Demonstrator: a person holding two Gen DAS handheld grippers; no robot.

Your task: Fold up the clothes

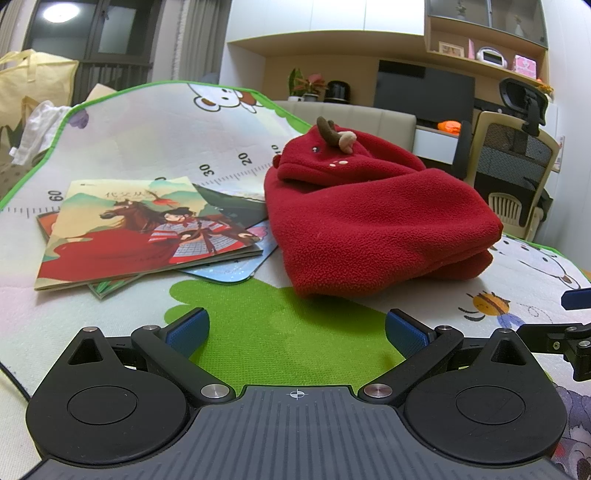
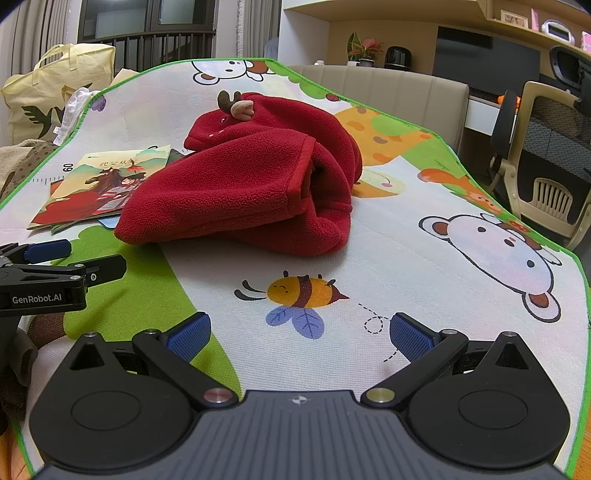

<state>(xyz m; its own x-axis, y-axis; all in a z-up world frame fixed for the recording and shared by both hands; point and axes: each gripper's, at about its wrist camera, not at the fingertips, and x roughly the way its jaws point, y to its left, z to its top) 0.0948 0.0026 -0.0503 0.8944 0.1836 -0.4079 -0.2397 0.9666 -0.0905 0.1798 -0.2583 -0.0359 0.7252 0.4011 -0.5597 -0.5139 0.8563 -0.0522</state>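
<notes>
Both tongs are spread wide and holding nothing; the left tongs (image 1: 297,332) sit over the green patch of the play mat (image 1: 147,122), the right tongs (image 2: 300,334) near the printed bee (image 2: 295,291); the red fleece garment (image 1: 369,214) lies bundled mid-mat, just ahead; only the right view shows its hemmed opening; picture books (image 1: 147,229) beside it show properly from the left.

Light: a round ceiling lamp (image 1: 59,13) glows at 11 o'clock.
Windows: dark glass doors (image 2: 147,16) behind a black railing (image 2: 155,42), pale curtains (image 2: 40,33) at 10 o'clock.
Walls: white, with wooden shelves (image 1: 487,55) at 1 o'clock.
Furniture: a beige sofa back (image 2: 391,88) at 12 o'clock; a mesh office chair (image 1: 517,166) at 3 o'clock; a dark screen (image 1: 424,90) beyond the sofa.
</notes>
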